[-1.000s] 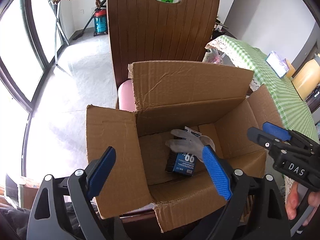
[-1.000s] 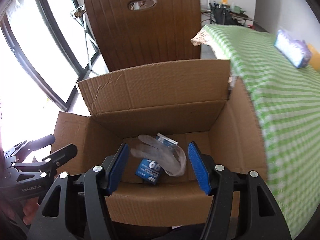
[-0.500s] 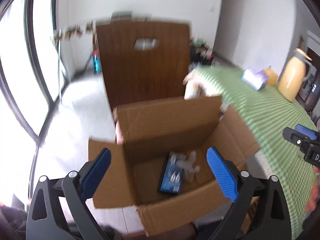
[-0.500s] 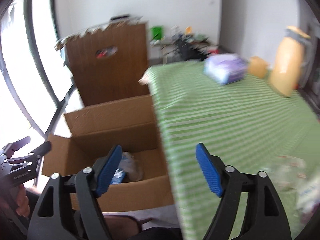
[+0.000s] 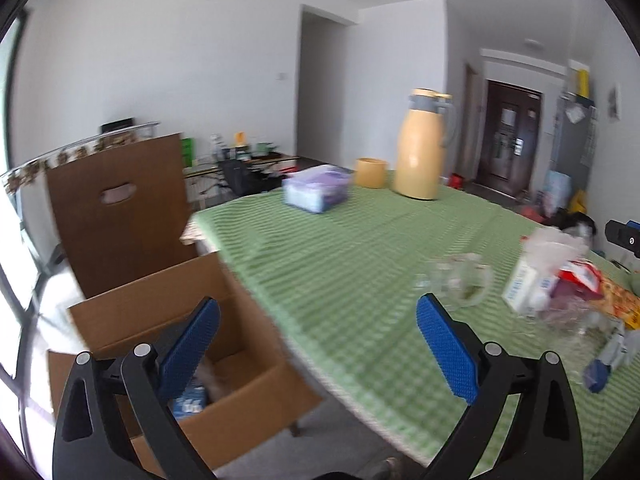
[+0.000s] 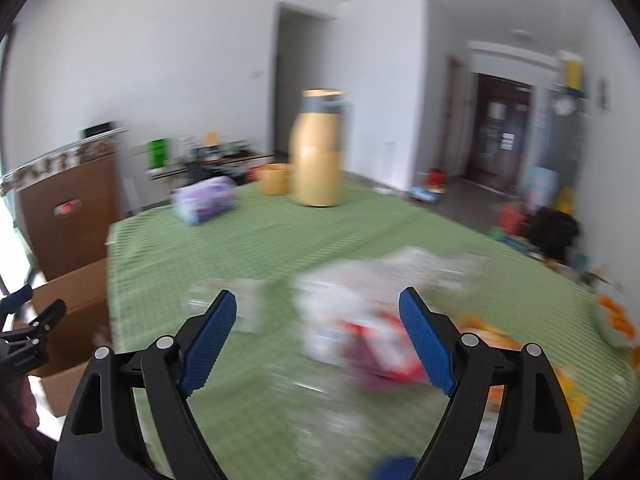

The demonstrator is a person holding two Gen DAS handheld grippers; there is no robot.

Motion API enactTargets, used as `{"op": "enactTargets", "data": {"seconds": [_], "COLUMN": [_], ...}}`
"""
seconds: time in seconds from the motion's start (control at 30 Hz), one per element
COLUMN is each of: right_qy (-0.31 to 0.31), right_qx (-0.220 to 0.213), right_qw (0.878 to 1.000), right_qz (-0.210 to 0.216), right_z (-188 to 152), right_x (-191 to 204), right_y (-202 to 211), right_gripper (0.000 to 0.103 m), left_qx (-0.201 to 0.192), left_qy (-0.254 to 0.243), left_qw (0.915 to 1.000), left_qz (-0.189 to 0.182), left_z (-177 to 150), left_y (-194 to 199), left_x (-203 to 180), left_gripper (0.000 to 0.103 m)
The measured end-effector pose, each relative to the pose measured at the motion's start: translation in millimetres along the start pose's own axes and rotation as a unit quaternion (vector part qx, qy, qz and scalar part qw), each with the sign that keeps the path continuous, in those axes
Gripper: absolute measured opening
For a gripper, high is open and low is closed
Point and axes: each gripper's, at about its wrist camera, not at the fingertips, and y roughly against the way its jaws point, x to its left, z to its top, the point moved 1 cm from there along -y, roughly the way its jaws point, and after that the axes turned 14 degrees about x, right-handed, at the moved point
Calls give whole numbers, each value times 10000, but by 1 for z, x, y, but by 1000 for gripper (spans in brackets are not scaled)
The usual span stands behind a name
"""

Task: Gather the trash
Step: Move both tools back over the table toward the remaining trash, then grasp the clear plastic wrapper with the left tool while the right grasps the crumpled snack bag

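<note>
An open cardboard box [image 5: 240, 396] stands on a chair beside the green checked table [image 5: 340, 264]; a blue packet [image 5: 188, 402] lies inside. My left gripper [image 5: 318, 342] is open and empty, above the box's right edge. A heap of trash [image 5: 552, 284], white and red wrappers and clear plastic, lies at the table's right. My right gripper [image 6: 318, 338] is open and empty, over the table, facing the same blurred heap [image 6: 360, 328]. The box also shows in the right wrist view [image 6: 76, 312] at far left.
A yellow thermos jug [image 5: 422, 144], a yellow cup [image 5: 370, 172] and a purple tissue pack [image 5: 316, 188] stand at the table's far side. A brown chair back [image 5: 116, 208] rises behind the box. An orange packet [image 6: 560, 384] lies at the right.
Both grippers have swung right, away from the box interior and toward the table. The glove and blue packet stay in the box. Both grippers stay open.
</note>
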Motion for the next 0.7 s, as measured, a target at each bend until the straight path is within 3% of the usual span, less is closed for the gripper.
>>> {"op": "enactTargets", "data": {"seconds": [0.17, 0.37, 0.57, 0.7], "right_qy": [-654, -1260, -1485, -1557], "right_qx": [2, 25, 179, 268], "right_qw": [9961, 9867, 9828, 9824], "right_qz": [-599, -1023, -1082, -999], "right_z": [-35, -78, -100, -108], "right_x": [-84, -152, -182, -189], "right_y": [34, 62, 71, 71], "right_gripper": [80, 85, 85, 85], "left_qx": [-60, 192, 508, 684], "left_qy": [-585, -1279, -1729, -1871], "left_qw": [9964, 9832, 9710, 9710], "left_qz": [-613, -1291, -1568, -1320], "left_z": [1, -18, -32, -29], "left_y": [-5, -12, -37, -63], "left_x": [-83, -175, -232, -264], "left_gripper": [96, 96, 96, 96]}}
